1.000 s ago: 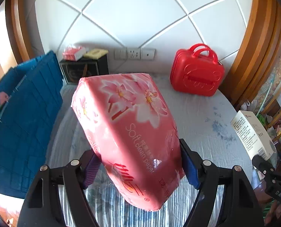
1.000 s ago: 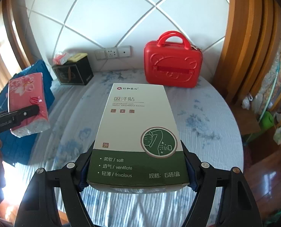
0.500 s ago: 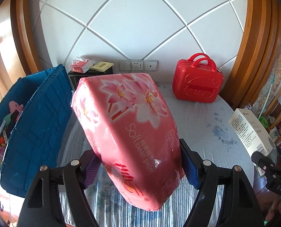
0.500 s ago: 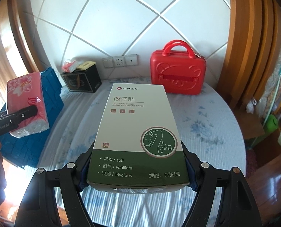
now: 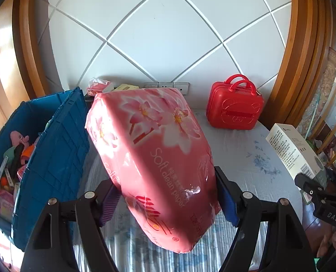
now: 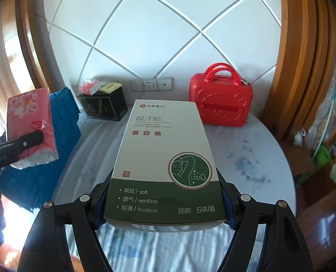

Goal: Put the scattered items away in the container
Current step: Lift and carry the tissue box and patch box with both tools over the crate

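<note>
Both hands are loaded up right now. The left gripper (image 5: 168, 195) has its fingers pinching a pink pack of tissue paper (image 5: 154, 158) by its two sides, tilted, held up in the air over a round bed with a pale floral sheet (image 5: 254, 158). Just to its left sits the blue crate (image 5: 54, 154) with its lid flap standing up, and you can see toys and small packets piled inside it. The right gripper (image 6: 165, 206) has its fingers clamped on the sides of a white and green box of sweat absorbent patches (image 6: 163, 158), also lifted clear of the bed, well to the right of the crate. At the back by the wall there's a red mini suitcase (image 6: 220, 104) and a black box (image 6: 102, 106) with a couple of small packs on top
</note>
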Demonstrator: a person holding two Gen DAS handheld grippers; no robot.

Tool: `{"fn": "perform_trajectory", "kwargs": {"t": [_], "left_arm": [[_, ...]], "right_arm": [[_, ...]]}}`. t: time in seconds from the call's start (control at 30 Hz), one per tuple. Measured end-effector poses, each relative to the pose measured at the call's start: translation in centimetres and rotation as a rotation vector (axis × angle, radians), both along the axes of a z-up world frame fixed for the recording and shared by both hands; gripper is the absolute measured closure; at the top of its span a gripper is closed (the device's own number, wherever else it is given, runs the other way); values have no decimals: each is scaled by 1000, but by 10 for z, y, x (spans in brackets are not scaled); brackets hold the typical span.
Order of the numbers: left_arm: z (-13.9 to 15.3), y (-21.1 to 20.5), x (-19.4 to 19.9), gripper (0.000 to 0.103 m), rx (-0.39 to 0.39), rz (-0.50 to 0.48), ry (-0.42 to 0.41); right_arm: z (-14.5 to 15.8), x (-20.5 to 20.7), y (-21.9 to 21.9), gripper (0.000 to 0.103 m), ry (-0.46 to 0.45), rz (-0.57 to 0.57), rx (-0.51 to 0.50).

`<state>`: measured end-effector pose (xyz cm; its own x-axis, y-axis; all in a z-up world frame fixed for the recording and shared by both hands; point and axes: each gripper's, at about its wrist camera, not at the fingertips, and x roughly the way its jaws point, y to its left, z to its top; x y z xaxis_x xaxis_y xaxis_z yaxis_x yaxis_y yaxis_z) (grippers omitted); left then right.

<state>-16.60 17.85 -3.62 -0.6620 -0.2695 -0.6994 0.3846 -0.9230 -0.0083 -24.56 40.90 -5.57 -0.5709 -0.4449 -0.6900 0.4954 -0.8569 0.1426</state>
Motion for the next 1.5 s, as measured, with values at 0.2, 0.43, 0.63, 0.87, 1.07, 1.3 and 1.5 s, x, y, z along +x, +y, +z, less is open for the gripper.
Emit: {"fn": "perform_trajectory", "kwargs": {"t": [0.2,0.43,0.63,0.87,1.07,1.3,1.5], "left_arm": [[9,-49,21,28,7,-59,7],[20,-111,40,28,19,-87,34],[21,-160,59,28,33,-91,45],[25,-204,78,28,37,-77,50],[27,-243,98,28,24,-32,61],[29,-295,123,28,39,46,75],[33,-335,137,28,32,90,76]], "right_arm": [[8,27,-49,26,1,-33,-5],[13,55,-110,26,-3,-60,2],[21,73,-159,26,12,-59,4],[26,89,-201,26,18,-40,9],[28,98,-239,26,2,-2,0],[39,110,-292,26,14,69,8],[52,119,-334,26,29,120,12]]}}
